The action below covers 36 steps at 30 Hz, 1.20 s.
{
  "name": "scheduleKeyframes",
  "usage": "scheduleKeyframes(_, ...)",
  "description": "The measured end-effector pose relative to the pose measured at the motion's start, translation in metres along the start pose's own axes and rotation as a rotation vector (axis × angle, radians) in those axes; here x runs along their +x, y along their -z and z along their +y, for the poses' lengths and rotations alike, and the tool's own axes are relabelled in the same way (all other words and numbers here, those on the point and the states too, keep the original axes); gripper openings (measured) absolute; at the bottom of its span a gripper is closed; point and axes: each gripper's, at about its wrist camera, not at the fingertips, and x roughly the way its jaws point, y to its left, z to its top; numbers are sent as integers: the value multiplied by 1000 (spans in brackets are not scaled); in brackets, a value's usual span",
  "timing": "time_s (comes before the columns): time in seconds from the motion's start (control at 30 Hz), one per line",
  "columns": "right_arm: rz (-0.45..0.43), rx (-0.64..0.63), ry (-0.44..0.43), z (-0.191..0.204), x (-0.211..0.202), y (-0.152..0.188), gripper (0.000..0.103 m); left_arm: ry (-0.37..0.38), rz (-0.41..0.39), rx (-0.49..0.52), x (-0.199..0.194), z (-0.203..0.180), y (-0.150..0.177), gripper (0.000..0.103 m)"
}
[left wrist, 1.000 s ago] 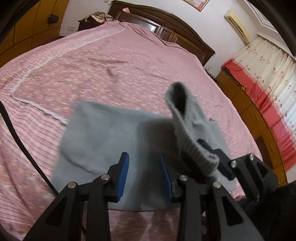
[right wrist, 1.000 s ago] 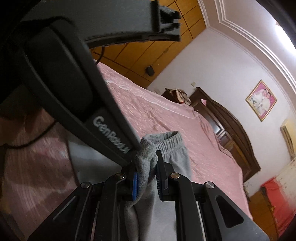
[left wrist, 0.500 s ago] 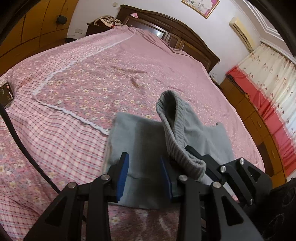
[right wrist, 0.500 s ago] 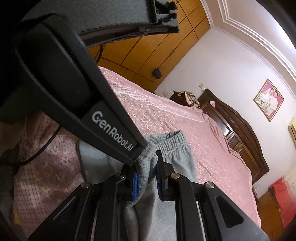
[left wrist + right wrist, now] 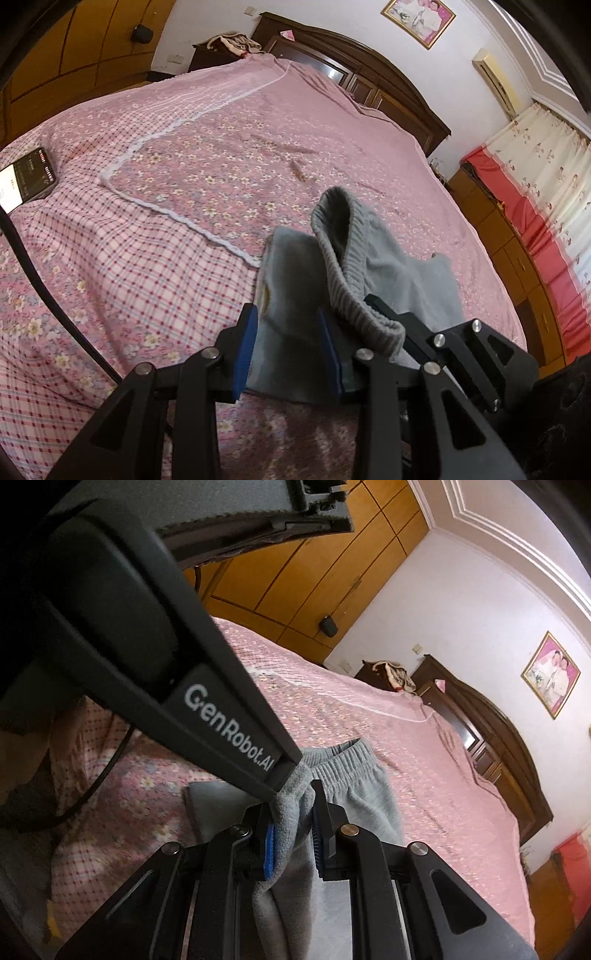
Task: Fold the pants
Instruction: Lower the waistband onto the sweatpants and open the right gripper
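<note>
Grey pants (image 5: 402,280) lie on the pink bedspread (image 5: 221,177), partly folded. My right gripper (image 5: 293,834) is shut on the ribbed waistband (image 5: 343,771) and holds it lifted above the rest of the pants; it shows in the left wrist view (image 5: 388,328) just right of my left gripper. My left gripper (image 5: 288,347) is open, its blue pads either side of the flat lower layer of the pants (image 5: 291,280), holding nothing. The left gripper's black body (image 5: 155,664) fills the upper left of the right wrist view.
A phone (image 5: 26,177) with a lit screen lies on the bed at the far left. A black cable (image 5: 48,302) runs across the bed at the left. The dark wooden headboard (image 5: 369,74) is at the far end; a red and white curtain (image 5: 535,192) hangs on the right.
Both grippers have moved back and to the right with the waistband, pulling the pants along the bed. The phone has come into view. The right grip is unchanged.
</note>
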Motion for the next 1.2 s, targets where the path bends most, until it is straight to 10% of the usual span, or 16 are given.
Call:
scheduleKeyframes(0.43, -34, 85, -135, -5, 13, -1, 33, -50, 7, -50, -4, 33, 4, 33)
scheduleKeyframes(0.67, -117, 380, -268, -69, -34, 12, 41, -73, -57, -159, -44, 61, -4, 33)
scheduleKeyframes(0.8, -19, 472, -111, -136, -45, 65, 38, -74, -100, -88, -65, 30, -9, 33)
scheduleKeyframes(0.97, 100, 577, 51, -198, -50, 121, 10, 32, -106, 65, -58, -40, -20, 24)
scheduleKeyframes(1.1, 105, 684, 9, -204, -51, 151, 8, 73, -41, 226, -11, -100, -12, 12)
scheduleKeyframes(1.2, 148, 632, 0, -174, -47, 164, 8, -44, -5, 300, 23, -114, -1, 9)
